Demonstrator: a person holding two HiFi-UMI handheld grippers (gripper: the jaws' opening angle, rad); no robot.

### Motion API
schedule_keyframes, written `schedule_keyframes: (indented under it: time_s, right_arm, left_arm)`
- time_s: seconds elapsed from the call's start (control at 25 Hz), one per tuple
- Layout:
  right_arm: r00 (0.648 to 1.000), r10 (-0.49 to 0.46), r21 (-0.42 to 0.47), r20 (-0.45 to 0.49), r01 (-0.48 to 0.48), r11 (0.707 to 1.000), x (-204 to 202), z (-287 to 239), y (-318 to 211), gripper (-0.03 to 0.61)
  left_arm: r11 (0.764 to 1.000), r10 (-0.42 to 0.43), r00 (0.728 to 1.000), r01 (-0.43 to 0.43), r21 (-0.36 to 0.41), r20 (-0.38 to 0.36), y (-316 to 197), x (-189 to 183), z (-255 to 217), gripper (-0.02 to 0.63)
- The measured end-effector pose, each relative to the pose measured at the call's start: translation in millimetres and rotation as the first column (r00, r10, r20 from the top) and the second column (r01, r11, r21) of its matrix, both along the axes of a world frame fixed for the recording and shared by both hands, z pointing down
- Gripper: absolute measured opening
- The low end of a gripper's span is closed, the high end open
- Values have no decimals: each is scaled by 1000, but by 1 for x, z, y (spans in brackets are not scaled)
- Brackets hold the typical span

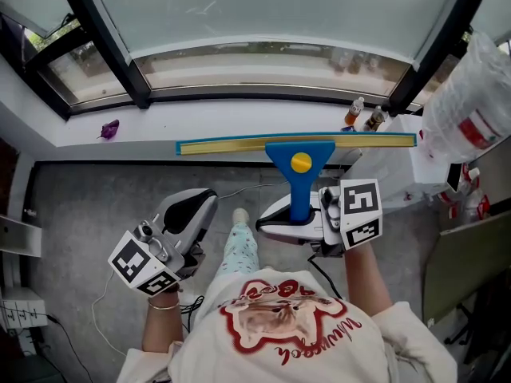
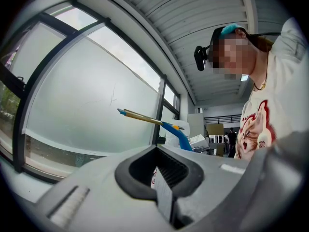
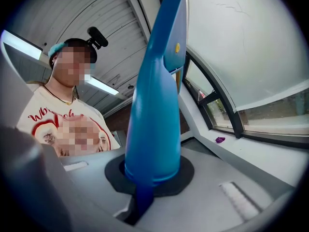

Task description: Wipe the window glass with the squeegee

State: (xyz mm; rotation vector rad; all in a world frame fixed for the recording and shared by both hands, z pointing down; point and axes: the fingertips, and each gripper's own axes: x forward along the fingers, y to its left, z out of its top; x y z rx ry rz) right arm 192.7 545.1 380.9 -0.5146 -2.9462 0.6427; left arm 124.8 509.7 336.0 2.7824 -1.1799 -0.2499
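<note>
My right hand-held gripper (image 1: 294, 219) grips the blue handle of the squeegee (image 1: 299, 145), whose blade lies level near the window glass (image 1: 263, 6). My left hand-held gripper (image 1: 188, 207) hangs beside it, jaws together and empty.

Frosted window glass (image 1: 263, 6) above a white sill (image 1: 239, 126), with a grey floor (image 1: 88, 206) below.
The glass is milky and evenly bright with daylight, set between dark frame bars (image 1: 112, 46). A clear side pane at the far left shows greenery outside. The sill runs the width of the bay and carries a small purple scrap (image 1: 109, 128) and two little bottles (image 1: 363, 114) near its right end. The floor looks like mottled concrete. Overhead, a ribbed white ceiling (image 2: 193, 18) bears a lit strip light (image 3: 19, 45).
</note>
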Motion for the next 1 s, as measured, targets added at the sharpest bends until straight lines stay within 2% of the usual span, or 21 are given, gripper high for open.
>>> schedule_keyframes:
  time_s: [0.36, 0.52, 0.8, 1.0]
  right_arm:
    - [999, 46, 20, -17, -46, 999, -17, 4, -74, 28]
    - [998, 67, 40, -11, -66, 997, -30, -3, -128, 28]
    - [993, 115, 57, 8, -115, 992, -60, -11, -237, 28]
    - [989, 144, 51, 14, -145, 988, -79, -18, -308, 28]
  left_arm:
    - [998, 55, 998, -54, 22, -16, -80, -12, 2, 0]
    - [996, 76, 997, -75, 49, -22, -139, -25, -7, 0]
    - [990, 131, 991, -132, 52, 38, -259, -48, -8, 0]
    - [983, 171, 984, -173, 68, 43, -329, -60, -21, 0]
